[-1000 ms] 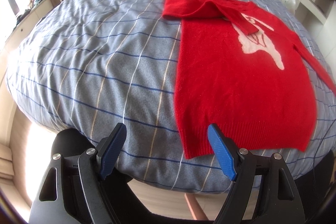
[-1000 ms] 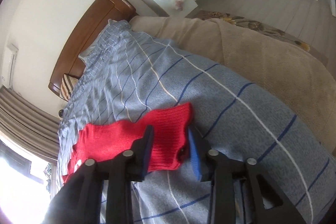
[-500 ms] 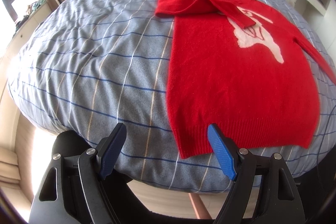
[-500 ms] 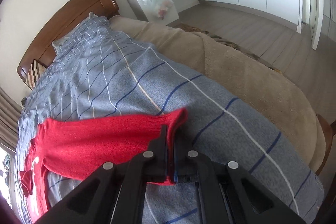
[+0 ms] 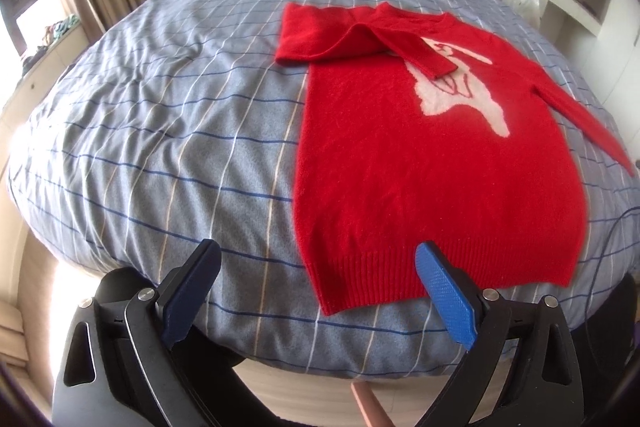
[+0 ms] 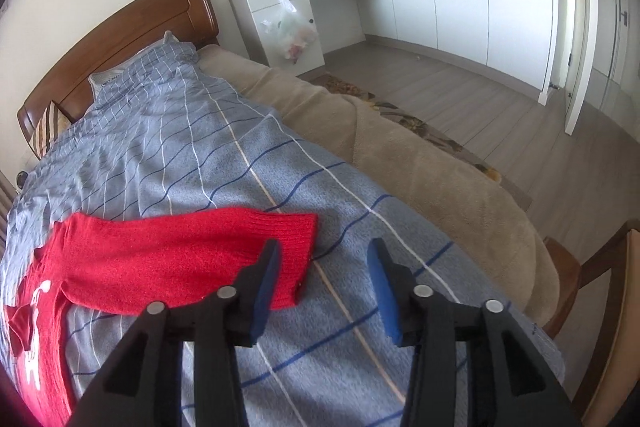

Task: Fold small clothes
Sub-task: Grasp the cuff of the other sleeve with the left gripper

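While a red sweater (image 5: 432, 167) lies flat on the checked bed cover (image 5: 160, 131), hem toward the foot of the bed and neck toward the headboard (image 6: 120, 39), the left hand-held gripper (image 5: 316, 263) hovers wide and opening, empty. Only the right view shows the outstretched sleeve cuff (image 6: 288, 251) (beside the opening, empty right hand-held gripper (image 6: 320, 267)).

We see our left gripper (image 5: 316, 291): black frame w/ cutouts, silver screws, blue textured pads (image 5: 446, 303) at 5 o'clock. Our right gripper (image 6: 324, 287): same black arms, silver screws, blue pads (image 6: 382, 291).
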Demonstrator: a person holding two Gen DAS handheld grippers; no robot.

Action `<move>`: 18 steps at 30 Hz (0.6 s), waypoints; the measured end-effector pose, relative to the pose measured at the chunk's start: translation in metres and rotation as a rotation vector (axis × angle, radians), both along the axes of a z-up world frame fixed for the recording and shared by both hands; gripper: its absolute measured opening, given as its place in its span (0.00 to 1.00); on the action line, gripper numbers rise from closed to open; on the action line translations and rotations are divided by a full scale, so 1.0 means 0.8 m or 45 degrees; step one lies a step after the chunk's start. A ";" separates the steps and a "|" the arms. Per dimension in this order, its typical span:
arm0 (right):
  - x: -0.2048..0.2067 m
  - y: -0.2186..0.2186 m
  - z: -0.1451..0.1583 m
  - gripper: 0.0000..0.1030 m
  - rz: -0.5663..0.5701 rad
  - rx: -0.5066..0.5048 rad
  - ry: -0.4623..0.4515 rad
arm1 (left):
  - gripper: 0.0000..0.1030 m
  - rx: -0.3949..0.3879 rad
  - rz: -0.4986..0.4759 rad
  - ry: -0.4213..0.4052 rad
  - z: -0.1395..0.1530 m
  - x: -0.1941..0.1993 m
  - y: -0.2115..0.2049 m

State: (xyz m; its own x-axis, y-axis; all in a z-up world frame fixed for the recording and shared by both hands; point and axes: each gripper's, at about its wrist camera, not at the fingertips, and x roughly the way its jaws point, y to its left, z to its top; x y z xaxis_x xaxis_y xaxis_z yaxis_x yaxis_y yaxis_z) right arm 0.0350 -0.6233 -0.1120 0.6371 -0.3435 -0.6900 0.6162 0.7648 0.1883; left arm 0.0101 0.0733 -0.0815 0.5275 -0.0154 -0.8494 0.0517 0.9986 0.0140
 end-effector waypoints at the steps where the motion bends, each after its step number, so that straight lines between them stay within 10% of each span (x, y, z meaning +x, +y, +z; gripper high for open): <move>1: -0.008 0.008 0.008 0.51 0.003 -0.025 -0.015 | 0.96 -0.003 -0.019 0.007 0.000 0.000 -0.003; 7: -0.050 0.079 0.036 0.61 0.130 -0.118 -0.102 | 0.95 0.156 -0.093 0.098 0.001 0.008 -0.026; 13: -0.079 0.160 0.018 0.65 0.300 -0.167 -0.095 | 1.00 0.278 -0.158 -0.290 0.121 0.044 -0.028; 18: -0.081 0.202 0.001 0.65 0.372 -0.108 -0.108 | 1.00 0.264 -0.476 -0.304 0.132 0.118 -0.084</move>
State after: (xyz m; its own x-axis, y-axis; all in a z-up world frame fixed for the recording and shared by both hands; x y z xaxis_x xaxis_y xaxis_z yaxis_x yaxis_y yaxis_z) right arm -0.0295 -0.4613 -0.1112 0.7712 -0.1912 -0.6072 0.3526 0.9224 0.1574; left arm 0.1041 0.0064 0.0238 0.6986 -0.0845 -0.7105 0.3776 0.8870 0.2657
